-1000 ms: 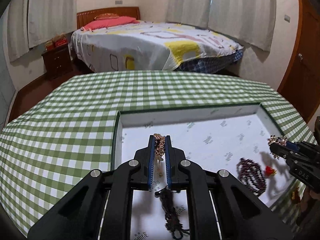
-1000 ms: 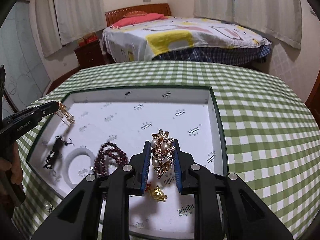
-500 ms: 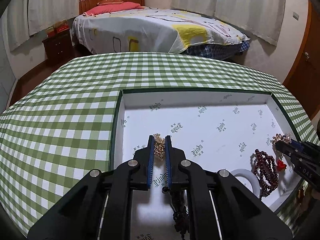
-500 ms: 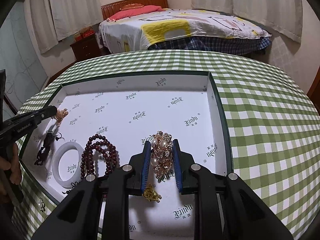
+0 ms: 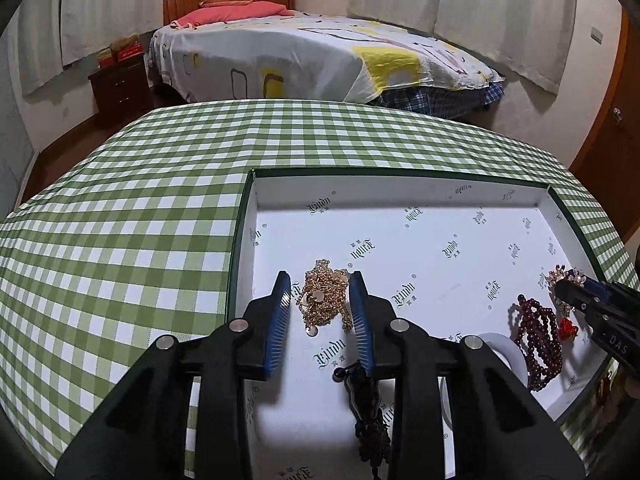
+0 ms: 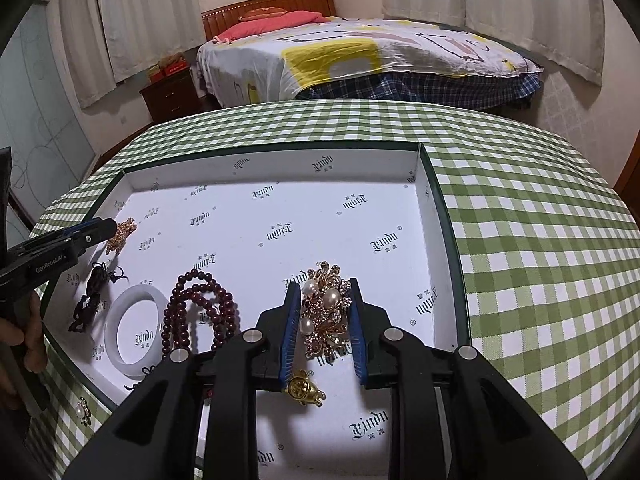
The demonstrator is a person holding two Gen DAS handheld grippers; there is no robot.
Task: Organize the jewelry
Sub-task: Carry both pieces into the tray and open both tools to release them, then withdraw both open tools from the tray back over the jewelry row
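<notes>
A surface [image 5: 120, 240] with a green checked cloth is holding a big white box [image 5: 400, 184] with dark green edges, and the jewelry is going inside it. The left claw [image 5: 322, 304] is opening over the box's left side. A gold chain [image 5: 324, 296] is lying in a little heap on the box floor between its blue pads, and the pads are no longer pinching it. To do this well, the person should be letting the claw open wider, then lifting it straight up so no link is catching on a pad.

The right claw [image 6: 326, 320] is gripping a gold brooch with pearls [image 6: 326, 312] low over the box's right side, near a small gold charm [image 6: 304, 392]. It should be setting the brooch down on a bare spot, apart from the dark red bead string [image 6: 200, 312] and the white bangle [image 6: 136, 332].
</notes>
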